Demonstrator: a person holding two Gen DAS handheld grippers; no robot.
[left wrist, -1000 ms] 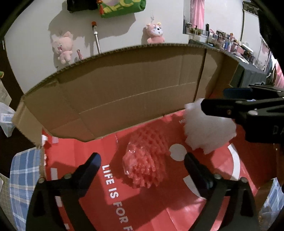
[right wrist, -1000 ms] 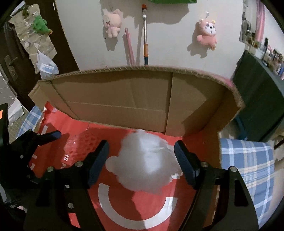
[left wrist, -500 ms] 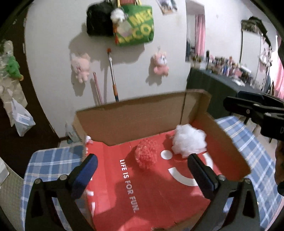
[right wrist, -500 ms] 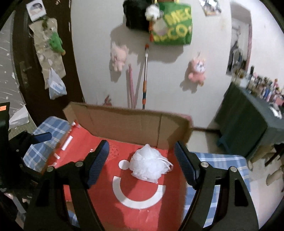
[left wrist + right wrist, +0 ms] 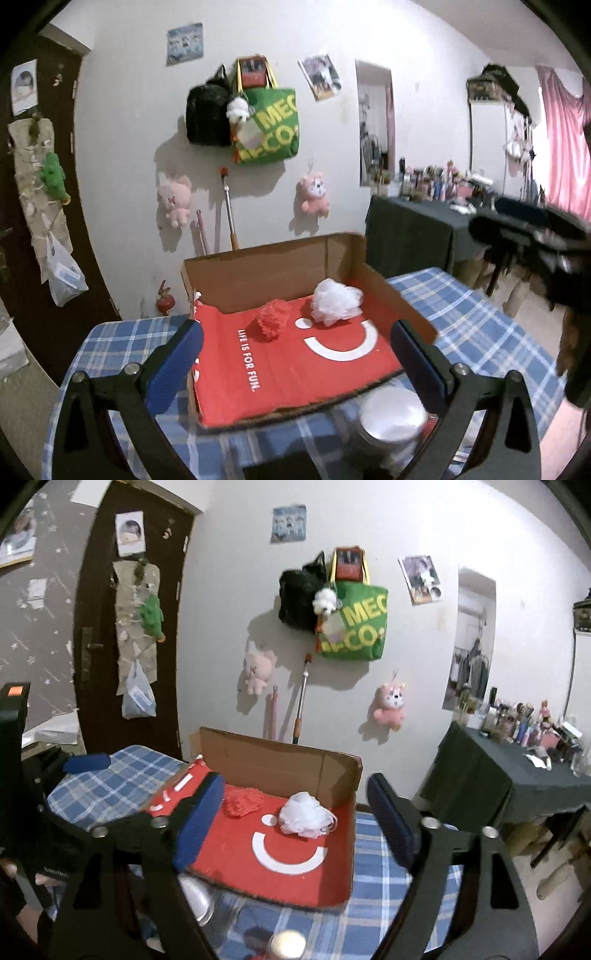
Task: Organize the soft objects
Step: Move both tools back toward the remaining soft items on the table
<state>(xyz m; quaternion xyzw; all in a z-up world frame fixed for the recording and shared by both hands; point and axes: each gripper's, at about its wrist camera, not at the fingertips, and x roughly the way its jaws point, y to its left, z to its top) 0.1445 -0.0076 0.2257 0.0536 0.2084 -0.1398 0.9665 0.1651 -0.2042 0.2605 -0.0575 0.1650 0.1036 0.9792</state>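
Your left gripper (image 5: pixel 295 350): jaws apart, empty. Your right gripper (image 5: pixel 291 816): jaws apart, just widened, empty. White puff (image 5: pixel 335 302) and red mesh ball (image 5: pixel 272 320) lie in cardboard box (image 5: pixel 266 269) near its back wall, at counter (image 5: pixel 480 325) far edge. Box floor reads "LIFE IS FOR FUN." Green bag (image 5: pixel 269 127) on wall shows "MEG", "ECO".

Both wrist cams above table, angled down at shared box (image 5: pixel 343 254).
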